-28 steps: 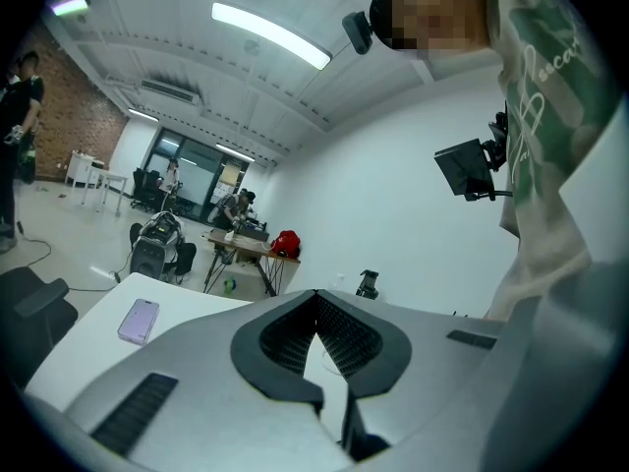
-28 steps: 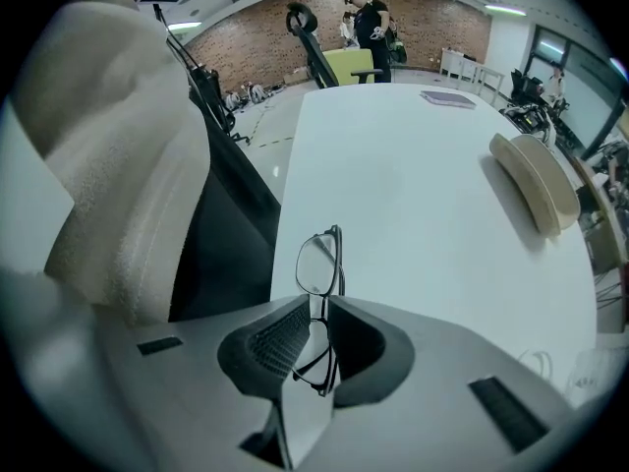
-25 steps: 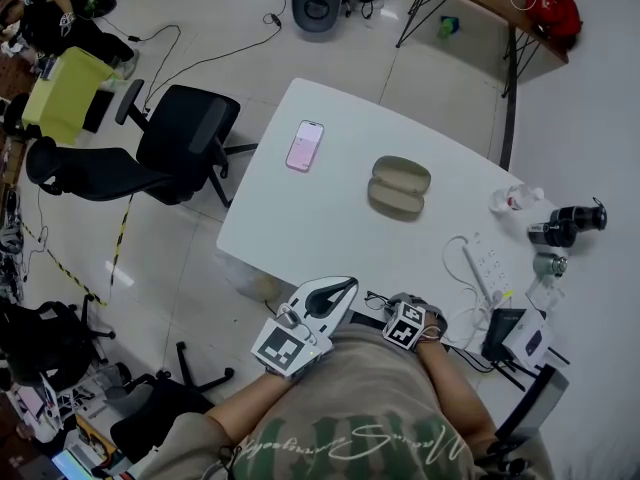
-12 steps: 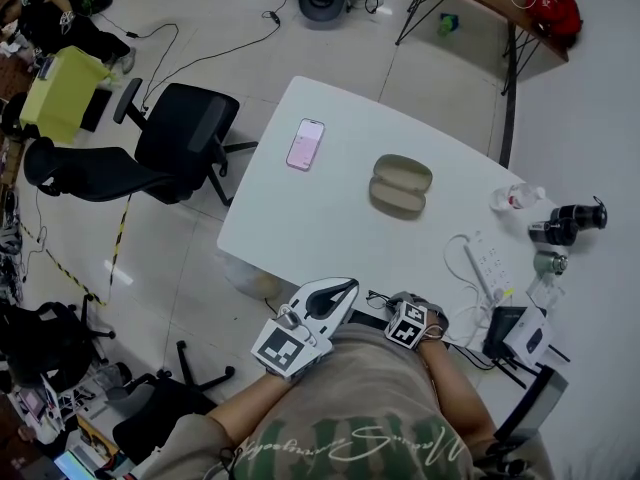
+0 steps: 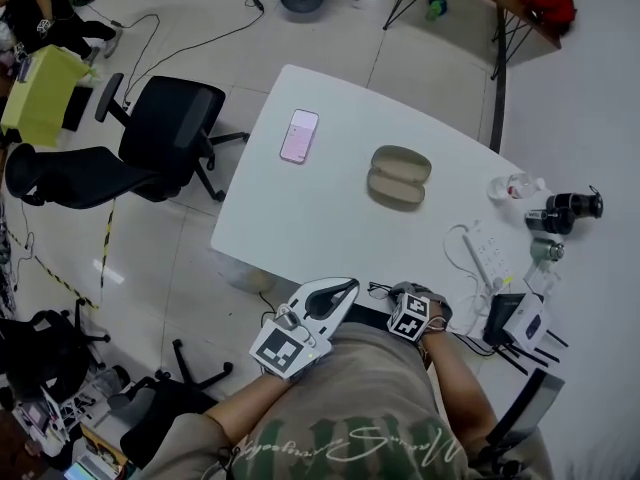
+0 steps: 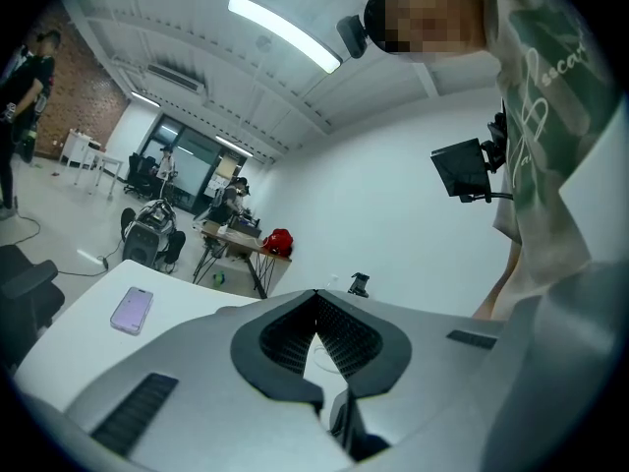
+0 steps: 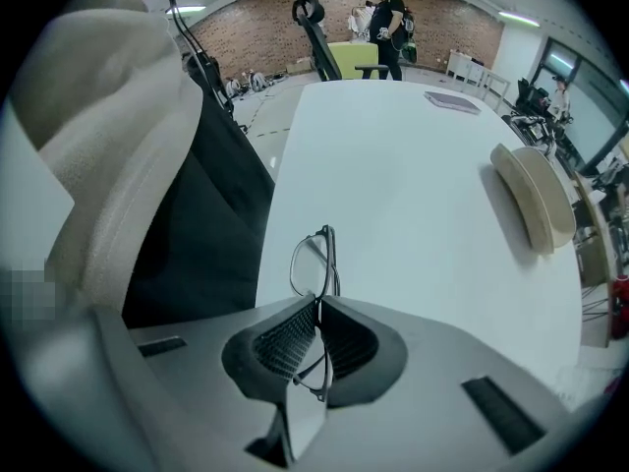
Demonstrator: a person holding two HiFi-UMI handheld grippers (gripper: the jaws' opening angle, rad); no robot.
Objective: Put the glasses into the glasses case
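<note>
Both clenched, left gripper (image 6: 316, 299) empty, right gripper (image 7: 318, 304) on glasses (image 7: 312, 266), head view unclear

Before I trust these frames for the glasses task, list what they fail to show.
Head view: glasses mostly hidden behind the right gripper.
Right gripper view: glasses case seen edge-on, inside hidden.
Head view: phone screen too small to read.

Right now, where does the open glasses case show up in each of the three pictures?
Head view: glasses case, open, near the middle.
Left gripper view: not in it.
Right gripper view: far right, at mid-height.
Shared landmark: the pink phone, in all three.
</note>
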